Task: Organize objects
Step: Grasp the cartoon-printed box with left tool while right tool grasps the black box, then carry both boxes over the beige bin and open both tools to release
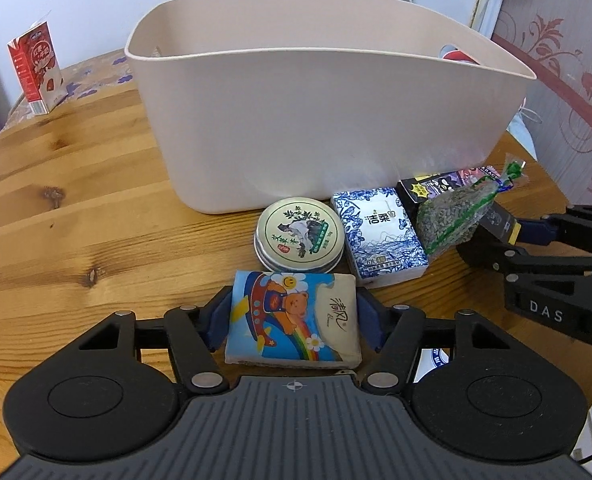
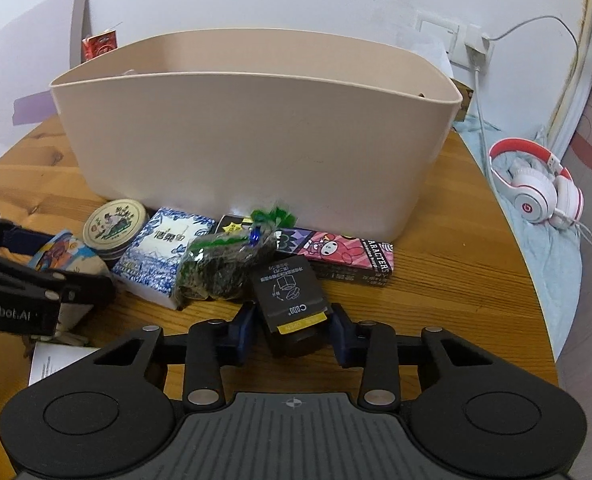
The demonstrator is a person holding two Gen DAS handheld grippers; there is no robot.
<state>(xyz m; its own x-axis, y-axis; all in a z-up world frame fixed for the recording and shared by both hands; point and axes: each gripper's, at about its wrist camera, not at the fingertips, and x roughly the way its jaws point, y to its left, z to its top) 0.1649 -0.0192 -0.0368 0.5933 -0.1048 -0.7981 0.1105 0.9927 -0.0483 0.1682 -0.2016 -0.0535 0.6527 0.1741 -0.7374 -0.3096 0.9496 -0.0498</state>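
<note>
1. Where the wooden table (image 1: 76, 200) meets the camera's edge, the left gripper (image 1: 294, 320) has its blue pads pressed on both sides of a cartoon tissue pack (image 1: 292, 318), tilted down at it.
2. Beyond lie a round tin (image 1: 299, 234), a blue-white tissue pack (image 1: 380, 232) and a bag of dried herbs (image 1: 456, 216), before the beige bin (image 1: 328, 120).
3. Rightmost, the right gripper (image 2: 292, 326), nearly closed, pinches a small black box (image 2: 290, 296), angled downward.
</note>
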